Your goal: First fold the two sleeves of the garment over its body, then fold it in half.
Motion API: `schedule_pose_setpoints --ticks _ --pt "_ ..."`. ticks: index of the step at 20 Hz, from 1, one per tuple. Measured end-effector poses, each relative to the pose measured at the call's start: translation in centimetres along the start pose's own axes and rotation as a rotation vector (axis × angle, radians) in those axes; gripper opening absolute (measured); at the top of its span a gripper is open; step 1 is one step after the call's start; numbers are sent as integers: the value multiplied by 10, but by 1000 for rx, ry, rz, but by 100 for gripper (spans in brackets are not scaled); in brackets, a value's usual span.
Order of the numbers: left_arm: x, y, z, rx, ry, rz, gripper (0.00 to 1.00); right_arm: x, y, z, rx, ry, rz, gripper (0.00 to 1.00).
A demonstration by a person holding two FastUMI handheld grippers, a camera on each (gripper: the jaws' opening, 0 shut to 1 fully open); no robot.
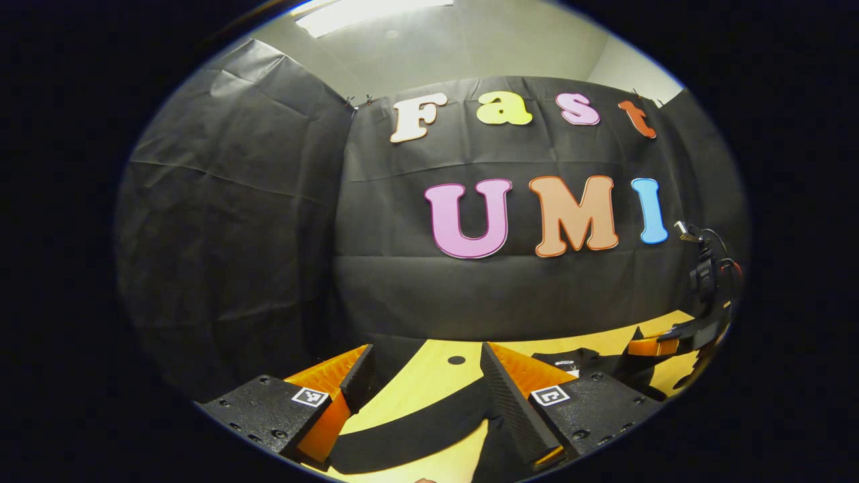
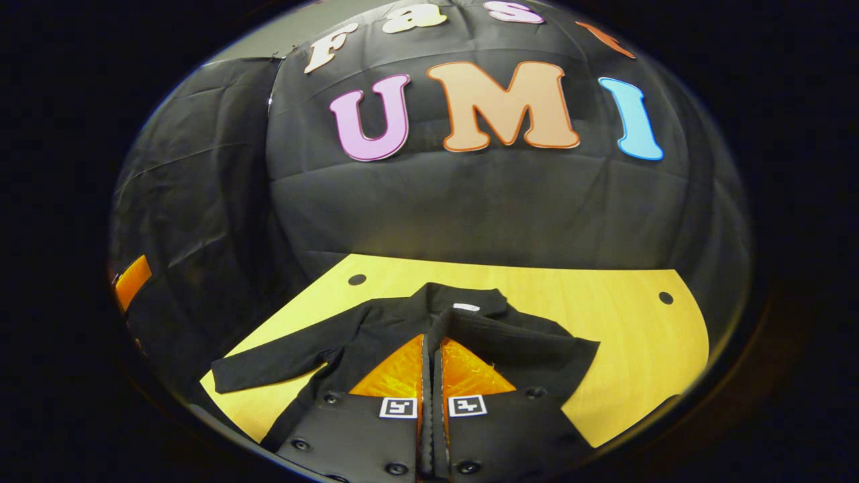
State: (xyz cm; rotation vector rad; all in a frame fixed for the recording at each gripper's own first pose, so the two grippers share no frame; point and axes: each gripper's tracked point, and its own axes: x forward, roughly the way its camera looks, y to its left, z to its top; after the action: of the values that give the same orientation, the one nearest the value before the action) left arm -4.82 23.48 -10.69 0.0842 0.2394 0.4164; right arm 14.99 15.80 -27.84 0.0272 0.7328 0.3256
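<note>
On the surface lies the garment, its left sleeve stretched out flat under the gaping left claw, while the right claw sits over the garment's middle, fingers pressed together with dark cloth between them.

garment on table, prob. centred

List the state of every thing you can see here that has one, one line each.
Black long-sleeved garment: flat on the table, one sleeve stretched out sideways, the other lying over the body.
Yellow wooden table: carries the garment.
Left gripper: open, over the outstretched sleeve.
Right gripper: fingers nearly together; whether cloth is pinched is unclear.
</note>
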Motion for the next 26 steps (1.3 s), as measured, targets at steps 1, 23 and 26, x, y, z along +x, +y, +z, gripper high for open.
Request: schedule_pose_setpoints --ticks 1,23,26 --pt "-1 7 -5 2 10 8 93 8 10 -1 -9 9 9 2" --pt "-11 133 -226 25 488 197 94 28 73 31 -127 -148 -9 96" --pt "-18 138 -257 2 575 213 95 29 72 28 -131 -140 -17 99"
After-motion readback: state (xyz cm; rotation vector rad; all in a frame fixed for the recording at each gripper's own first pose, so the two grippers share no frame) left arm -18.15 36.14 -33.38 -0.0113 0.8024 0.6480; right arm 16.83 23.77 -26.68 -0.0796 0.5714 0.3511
